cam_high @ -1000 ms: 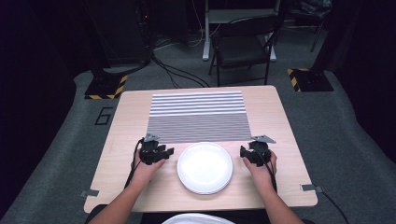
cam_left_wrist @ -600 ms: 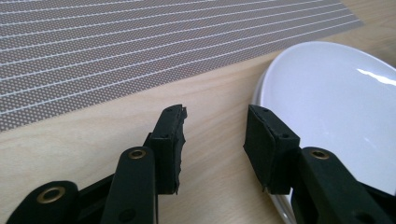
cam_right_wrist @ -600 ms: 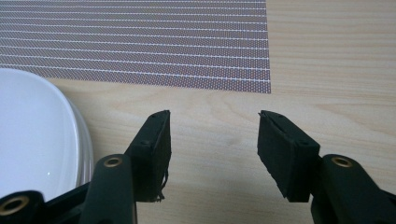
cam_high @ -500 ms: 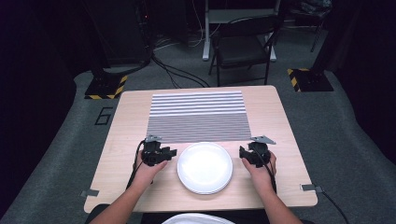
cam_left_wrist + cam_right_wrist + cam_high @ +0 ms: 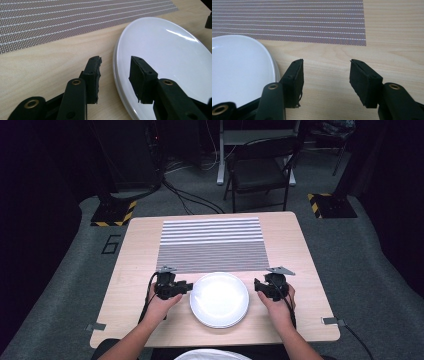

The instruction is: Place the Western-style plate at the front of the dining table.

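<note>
The left gripper point(image 5: 113, 75) is straddling the left rim of the white plate point(image 5: 219, 300), one jaw over the plate's face and one over bare wood; its jaws have just been closing, though a gap is showing at each pad, so it is gripping nothing yet; the right gripper point(image 5: 325, 80) is standing part open over bare tabletop point(image 5: 295, 250) just beside the plate's right rim, holding nothing. The plate is lying flat and face up near the tabletop's near edge, round, with no long axis; the left gripper view is revealing its stacked double rim. The striped placemat point(image 5: 212, 245) is lying beyond, toward the far edge.
</note>
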